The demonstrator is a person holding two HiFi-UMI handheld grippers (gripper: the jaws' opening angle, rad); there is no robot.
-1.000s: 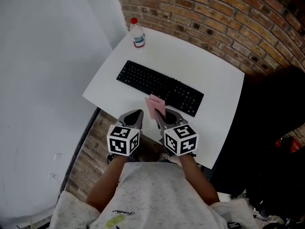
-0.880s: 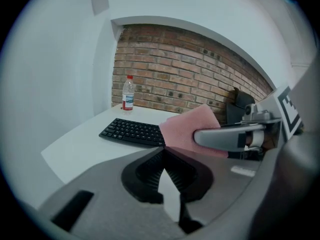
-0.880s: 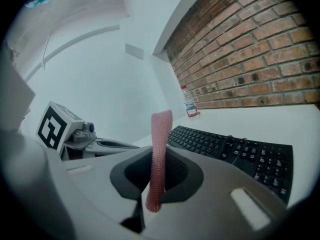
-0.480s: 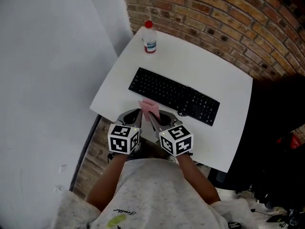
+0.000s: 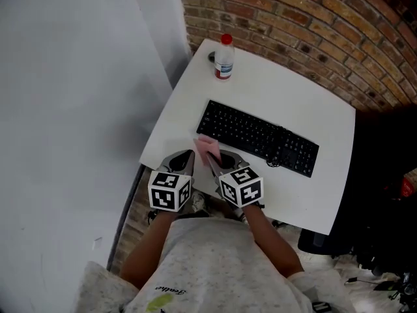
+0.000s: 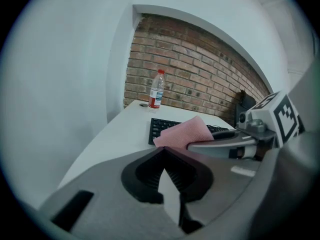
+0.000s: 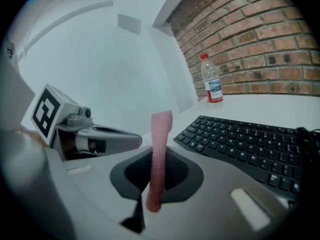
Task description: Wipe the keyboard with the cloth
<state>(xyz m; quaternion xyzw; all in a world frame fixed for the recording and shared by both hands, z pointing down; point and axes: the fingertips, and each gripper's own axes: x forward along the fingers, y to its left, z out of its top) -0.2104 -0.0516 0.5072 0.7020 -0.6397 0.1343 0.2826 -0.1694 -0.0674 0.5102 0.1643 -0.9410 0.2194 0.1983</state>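
A black keyboard (image 5: 257,137) lies slantwise on the white table (image 5: 287,90). My right gripper (image 5: 217,158) is shut on a pink cloth (image 5: 208,147), which sticks up just short of the keyboard's near left corner. In the right gripper view the cloth (image 7: 161,129) stands upright between the jaws of the right gripper (image 7: 159,151), with the keyboard (image 7: 250,144) beyond it to the right. My left gripper (image 5: 182,161) hovers close beside it at the table's near edge, shut with nothing in it. The left gripper view shows the left gripper (image 6: 162,150), the cloth (image 6: 185,132) and the keyboard (image 6: 159,128).
A clear plastic bottle (image 5: 224,57) with a red cap stands at the table's far left corner, next to a small round hole. A brick wall (image 5: 313,25) runs behind the table, a pale wall (image 5: 71,109) is on the left, and dark clutter (image 5: 384,194) sits at the right.
Both grippers have shifted left along the keyboard's front edge. The cloth has gone from the keyboard's middle to its near left corner, still held in the right gripper.
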